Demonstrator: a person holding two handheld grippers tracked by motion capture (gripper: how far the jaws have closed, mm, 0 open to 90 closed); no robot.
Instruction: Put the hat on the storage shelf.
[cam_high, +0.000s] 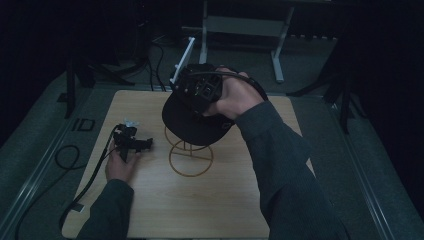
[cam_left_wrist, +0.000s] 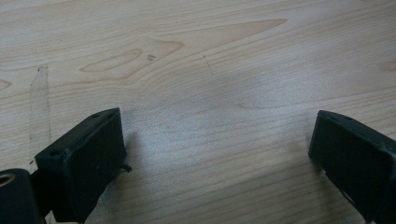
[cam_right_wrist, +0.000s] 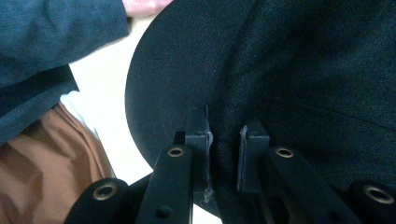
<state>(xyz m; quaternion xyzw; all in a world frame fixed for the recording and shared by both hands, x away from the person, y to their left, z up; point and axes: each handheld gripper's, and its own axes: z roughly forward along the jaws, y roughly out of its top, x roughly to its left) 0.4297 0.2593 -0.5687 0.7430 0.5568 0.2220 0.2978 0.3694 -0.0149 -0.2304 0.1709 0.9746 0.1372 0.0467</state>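
Right hand-held gripper (cam_right_wrist: 223, 140) clamped on black cap (cam_high: 192, 120), just above wire hat stand (cam_high: 191, 156). Left hand-held gripper (cam_left_wrist: 217, 154) beside stand, jaws wide apart, empty, over wooden table (cam_high: 200, 210).

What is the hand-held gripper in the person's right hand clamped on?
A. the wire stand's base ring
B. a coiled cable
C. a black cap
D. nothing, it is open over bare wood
C: in the right gripper view the right hand-held gripper has its jaws pinched close together on the fabric of the black cap, which the high view shows held over the wire stand.
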